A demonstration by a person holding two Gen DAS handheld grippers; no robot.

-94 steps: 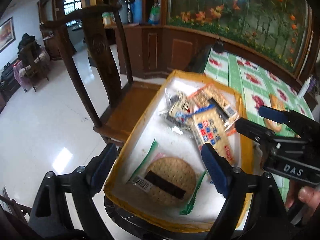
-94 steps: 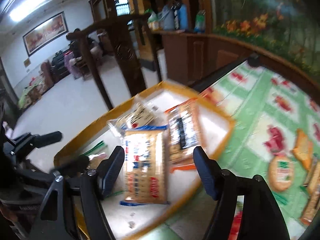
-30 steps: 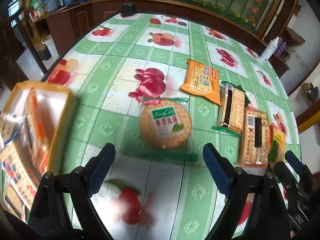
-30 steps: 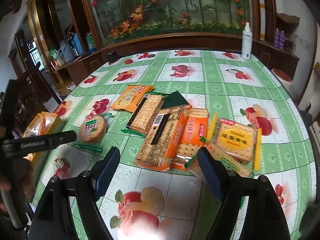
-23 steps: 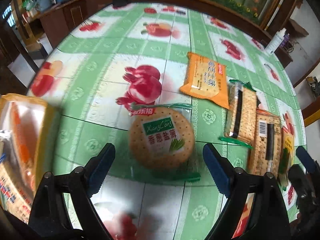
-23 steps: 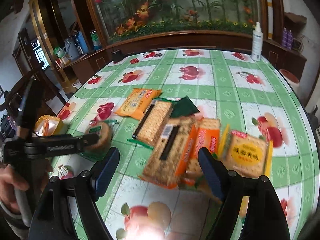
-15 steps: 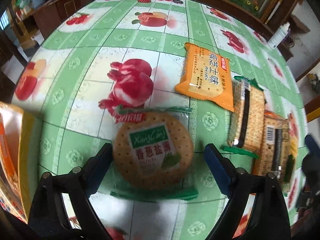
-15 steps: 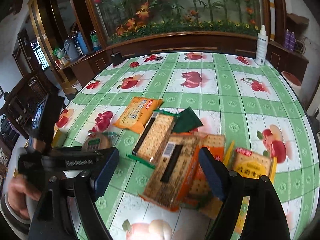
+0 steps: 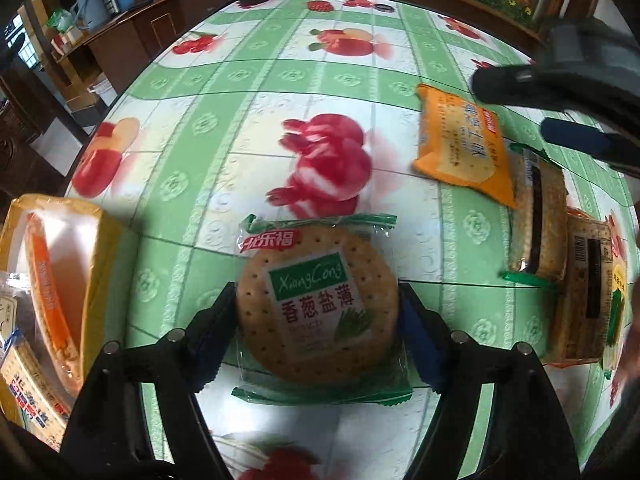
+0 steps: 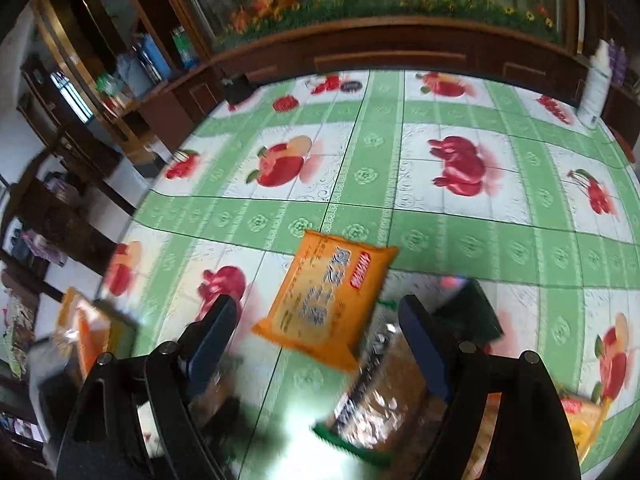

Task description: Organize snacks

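A round cracker pack (image 9: pixel 316 304) with a green "XiangCong" label lies on the green fruit-print tablecloth (image 9: pixel 224 128). My left gripper (image 9: pixel 316 320) is open with its fingers on either side of the pack, at its edges. An orange snack pack (image 9: pixel 460 148) lies beyond it and shows in the right wrist view (image 10: pixel 326 300) too. My right gripper (image 10: pixel 316 332) is open, just above the orange pack's near end. The yellow tray (image 9: pixel 104 248) with several snacks sits at the left; it shows blurred in the right wrist view (image 10: pixel 86 332).
Brown cracker packs (image 9: pixel 538 220) lie in a row at the right, one (image 10: pixel 384 396) under my right gripper. My right gripper shows in the left wrist view (image 9: pixel 540 108) at upper right. A white bottle (image 10: pixel 596 92) stands at the far table edge. A wooden cabinet (image 10: pixel 400 52) runs behind.
My left gripper has moved from the tray across the table and down around the round cracker pack. My right gripper has moved forward over the orange pack.
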